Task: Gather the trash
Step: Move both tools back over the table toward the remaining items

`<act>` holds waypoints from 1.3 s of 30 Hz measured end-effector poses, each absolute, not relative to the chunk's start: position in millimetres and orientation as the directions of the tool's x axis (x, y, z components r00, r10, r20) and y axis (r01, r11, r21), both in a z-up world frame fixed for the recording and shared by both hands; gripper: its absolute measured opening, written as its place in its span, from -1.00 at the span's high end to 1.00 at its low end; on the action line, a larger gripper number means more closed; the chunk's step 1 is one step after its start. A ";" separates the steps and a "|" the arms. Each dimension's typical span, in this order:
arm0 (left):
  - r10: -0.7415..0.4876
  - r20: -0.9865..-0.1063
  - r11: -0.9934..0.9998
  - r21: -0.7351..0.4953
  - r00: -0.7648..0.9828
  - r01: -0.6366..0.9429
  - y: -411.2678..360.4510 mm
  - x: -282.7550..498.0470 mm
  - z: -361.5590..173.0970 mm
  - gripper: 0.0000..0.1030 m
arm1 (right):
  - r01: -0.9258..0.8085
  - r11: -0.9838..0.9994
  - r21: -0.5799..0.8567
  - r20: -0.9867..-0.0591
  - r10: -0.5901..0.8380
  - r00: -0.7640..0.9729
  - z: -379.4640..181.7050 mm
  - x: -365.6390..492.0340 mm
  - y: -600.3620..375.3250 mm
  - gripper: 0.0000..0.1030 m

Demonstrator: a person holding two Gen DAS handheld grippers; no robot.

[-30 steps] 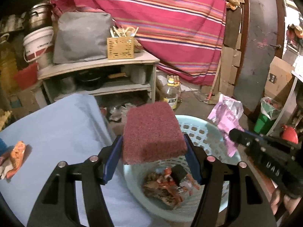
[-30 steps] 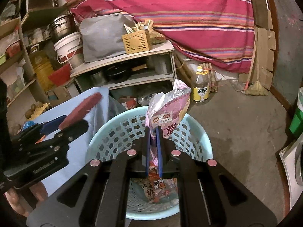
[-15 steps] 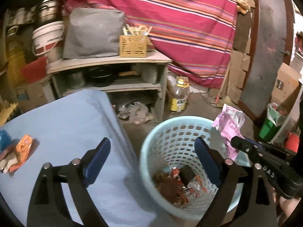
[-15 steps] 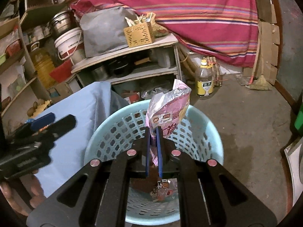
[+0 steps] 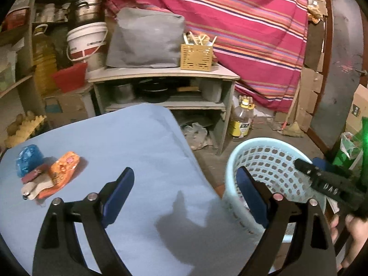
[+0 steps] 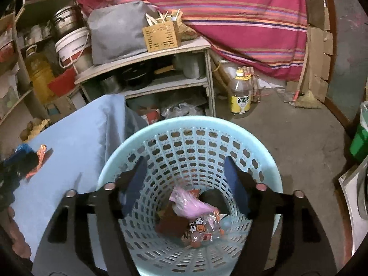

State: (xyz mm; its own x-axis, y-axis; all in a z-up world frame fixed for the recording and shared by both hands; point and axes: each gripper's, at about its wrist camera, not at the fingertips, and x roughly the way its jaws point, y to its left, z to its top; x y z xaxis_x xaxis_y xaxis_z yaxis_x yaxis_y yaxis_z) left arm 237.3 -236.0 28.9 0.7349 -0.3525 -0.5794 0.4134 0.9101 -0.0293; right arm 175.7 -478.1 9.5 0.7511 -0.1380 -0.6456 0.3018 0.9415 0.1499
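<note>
A blue-covered table [image 5: 142, 142] stands beside a pale blue basket [image 6: 191, 124] holding dropped wrappers [image 6: 195, 209]. Both grippers, left gripper [image 5: 186, 191] and right gripper [image 6: 186, 177], have just opened and are empty. Remaining trash [image 5: 53, 172] lies piled, perhaps overlapping; one pinch risks dragging several pieces.

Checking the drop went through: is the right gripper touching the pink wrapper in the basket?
Apart. The right wrist view shows the right gripper open, the pink wrapper lying below in the basket.

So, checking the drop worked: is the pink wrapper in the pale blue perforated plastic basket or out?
In. The pink wrapper lies at the basket's bottom.
</note>
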 end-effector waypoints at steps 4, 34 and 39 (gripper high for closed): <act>-0.330 -0.581 0.921 -0.023 0.744 0.390 -218.5 239.3 31.6 -0.83 | 0.334 0.937 0.105 -0.612 -0.204 0.764 19.8 175.2 -466.5 -0.82; -0.010 -0.622 1.000 -0.015 0.783 0.001 48.5 328.7 9.1 -0.87 | 0.325 0.936 0.132 -0.656 -0.164 0.737 5.6 265.4 -320.1 -0.91; -0.023 -0.623 0.995 -0.091 0.782 -0.042 83.9 346.2 2.2 -0.87 | 0.294 0.943 0.154 -0.664 -0.121 0.738 0.0 283.0 -297.8 -0.91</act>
